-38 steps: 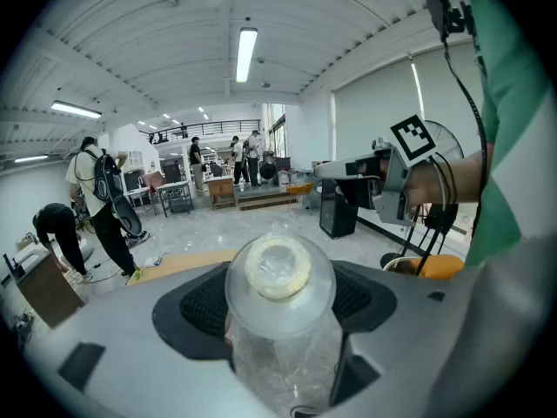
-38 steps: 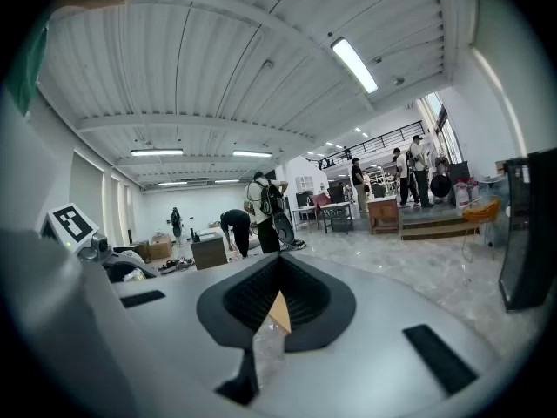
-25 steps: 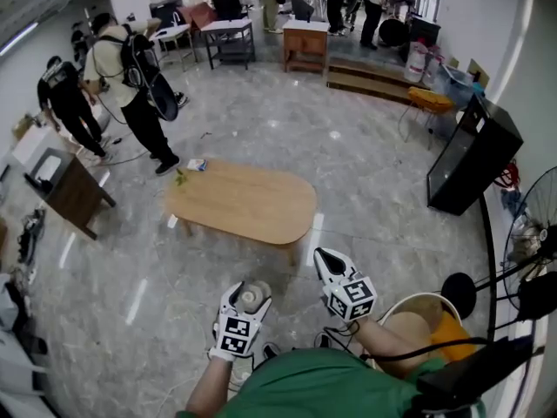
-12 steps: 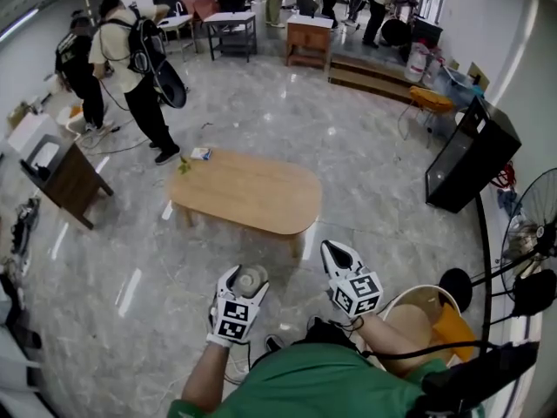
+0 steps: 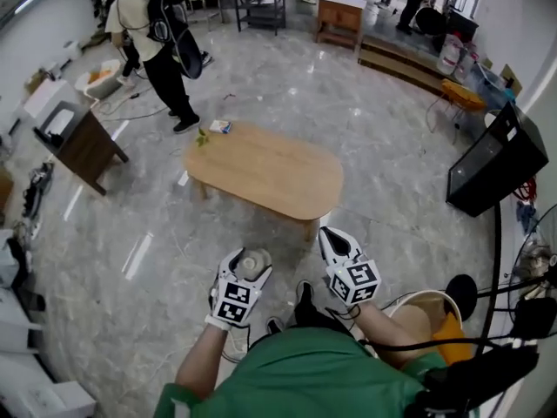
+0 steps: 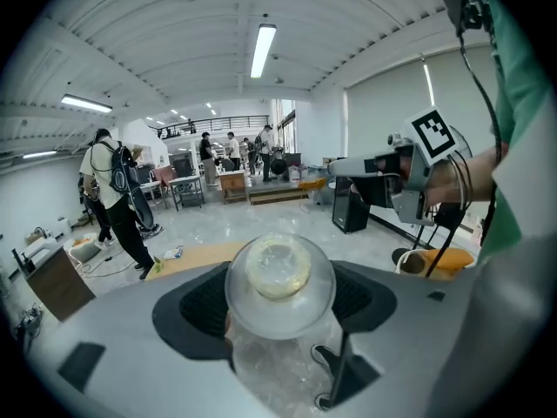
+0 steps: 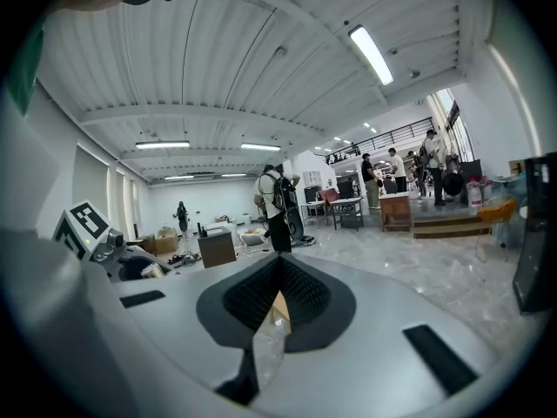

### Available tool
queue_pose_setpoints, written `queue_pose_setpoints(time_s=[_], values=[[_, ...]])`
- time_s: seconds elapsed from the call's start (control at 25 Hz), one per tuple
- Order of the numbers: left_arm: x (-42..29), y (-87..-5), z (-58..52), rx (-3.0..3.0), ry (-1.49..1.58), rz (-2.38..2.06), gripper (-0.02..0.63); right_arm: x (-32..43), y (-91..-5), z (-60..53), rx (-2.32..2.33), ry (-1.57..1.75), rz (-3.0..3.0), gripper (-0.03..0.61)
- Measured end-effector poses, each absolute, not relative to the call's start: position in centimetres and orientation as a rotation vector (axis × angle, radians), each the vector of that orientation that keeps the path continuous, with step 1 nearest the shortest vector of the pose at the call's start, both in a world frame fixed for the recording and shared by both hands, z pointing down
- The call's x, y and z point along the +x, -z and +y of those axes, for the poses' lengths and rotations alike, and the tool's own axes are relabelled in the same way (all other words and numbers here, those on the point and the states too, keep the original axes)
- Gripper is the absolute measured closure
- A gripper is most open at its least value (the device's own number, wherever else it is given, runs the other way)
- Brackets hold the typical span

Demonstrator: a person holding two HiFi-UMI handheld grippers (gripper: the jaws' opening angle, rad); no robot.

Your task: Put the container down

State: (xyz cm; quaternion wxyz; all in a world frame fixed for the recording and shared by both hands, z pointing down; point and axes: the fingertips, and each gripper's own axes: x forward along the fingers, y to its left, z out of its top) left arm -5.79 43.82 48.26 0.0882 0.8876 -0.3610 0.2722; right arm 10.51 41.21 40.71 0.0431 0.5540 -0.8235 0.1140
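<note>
A clear round container [image 5: 253, 263] with a yellowish inside sits between the jaws of my left gripper [image 5: 250, 266], which is shut on it. In the left gripper view the container [image 6: 280, 286] fills the gap between the dark pads [image 6: 198, 305]. My right gripper [image 5: 332, 241] hovers beside it with its jaws closed together and nothing held, as the right gripper view [image 7: 278, 273] confirms. Both are held over the marble floor, just short of the low oval wooden table [image 5: 270, 174]. A small green item [image 5: 203, 138] lies at the table's far left end.
A person with a backpack [image 5: 165, 33] stands beyond the table beside a dark wooden cabinet [image 5: 83, 146]. A black speaker box [image 5: 498, 165] is at the right, with a round basket [image 5: 426, 316] and cables near my right side. A small packet [image 5: 220, 126] lies on the floor.
The table now appears nearer to both grippers and shifted right in the head view. The backpack person has moved farther off. The left gripper still holds the container.
</note>
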Motion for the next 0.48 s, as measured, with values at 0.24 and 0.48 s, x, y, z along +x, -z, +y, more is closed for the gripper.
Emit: queue_pose_setpoints(time_s=[0.24,0.48], values=[[-3.8,-49.0,37.5,2.57,-0.848,-1.143,0.27,12.1,-42.0,33.9,1.596,-0.395,-2.578,0.557],[-1.5,-50.0,32.7,2.504,-0.859,-1.187,0.27,13.7,-43.2,27.6,1.511,-0.428,-2.61,0.557]])
